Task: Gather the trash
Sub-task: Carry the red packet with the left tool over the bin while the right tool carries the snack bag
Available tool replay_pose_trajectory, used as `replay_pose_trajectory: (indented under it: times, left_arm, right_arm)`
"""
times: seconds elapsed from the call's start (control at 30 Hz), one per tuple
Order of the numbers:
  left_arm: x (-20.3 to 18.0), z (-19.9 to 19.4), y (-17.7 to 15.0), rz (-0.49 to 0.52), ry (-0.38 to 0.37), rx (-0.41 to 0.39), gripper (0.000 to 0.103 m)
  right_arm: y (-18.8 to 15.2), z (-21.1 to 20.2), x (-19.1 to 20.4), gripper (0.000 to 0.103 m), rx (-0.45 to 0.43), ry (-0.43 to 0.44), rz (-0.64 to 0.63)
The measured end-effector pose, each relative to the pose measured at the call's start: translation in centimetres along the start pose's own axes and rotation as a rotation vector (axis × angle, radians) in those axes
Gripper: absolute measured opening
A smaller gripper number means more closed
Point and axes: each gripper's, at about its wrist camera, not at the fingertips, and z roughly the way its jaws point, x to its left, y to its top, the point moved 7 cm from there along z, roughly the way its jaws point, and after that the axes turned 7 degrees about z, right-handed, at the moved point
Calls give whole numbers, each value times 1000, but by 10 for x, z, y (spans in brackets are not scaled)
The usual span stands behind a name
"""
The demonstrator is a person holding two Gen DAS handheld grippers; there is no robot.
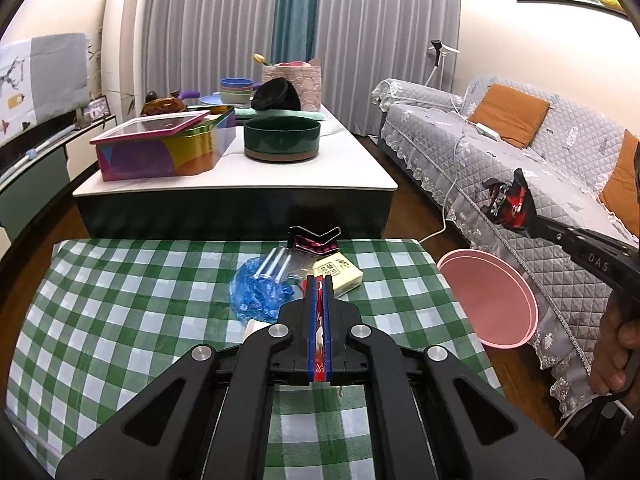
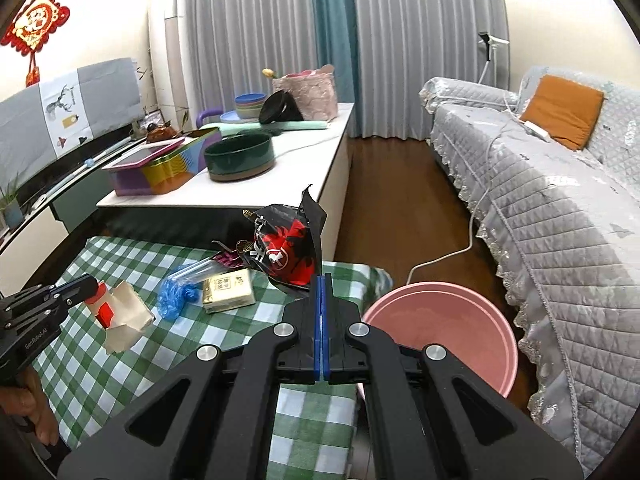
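**Pink bin, checked cloth, two held wrappers**

Pink plastic bin [image 2: 440,332], round and smooth-walled, stands on the wood floor just beside the right edge of the table, between it and the quilted grey sofa [image 2: 560,208]. Only the right wrist view shows its hollow interior; the left wrist view gives its rim alone.

Right gripper [image 2: 322,280]: jaws pressed together on a crinkled black-and-red foil wrapper [image 2: 288,256], raised above the table's right edge. The left wrist view shows the same wrapper against the sofa.

Left gripper [image 1: 319,280]: jaws clamped on a red-and-white paper carton [image 2: 120,316]. Its own view shows only a red sliver between the blue pads; the right wrist view reveals the torn, folded, open-ended form.

On the green-and-white checked tablecloth [image 1: 120,300], grouped near the far edge:
- blue crumpled plastic bag [image 1: 256,296]
- clear plastic tubes [image 1: 276,266], touching the bag
- yellow rectangular packet [image 1: 340,276], printed
- dark, magenta-lined wrapper [image 1: 314,240], bent

Beyond: white-topped low table [image 1: 352,160] with a dark green bowl [image 1: 282,138] and a multicoloured tin [image 1: 168,148].
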Motion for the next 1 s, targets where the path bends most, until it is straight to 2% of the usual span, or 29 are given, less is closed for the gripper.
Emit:
replay_pose_trajectory:
  times: [0.43,0.67,1.0]
  left_arm:
    - [-46,8,26,41,-51,-4,2]
    - [-83,21,45,70,-121,-18,2]
    - [-142,43,75,124,-231,-37,2]
  right_arm:
    - [24,-24,-59,0,-47,-123,45]
    - [30,-34,-97,0,-61,-184,98]
    - [26,-27,-130,0,-33,-250,149]
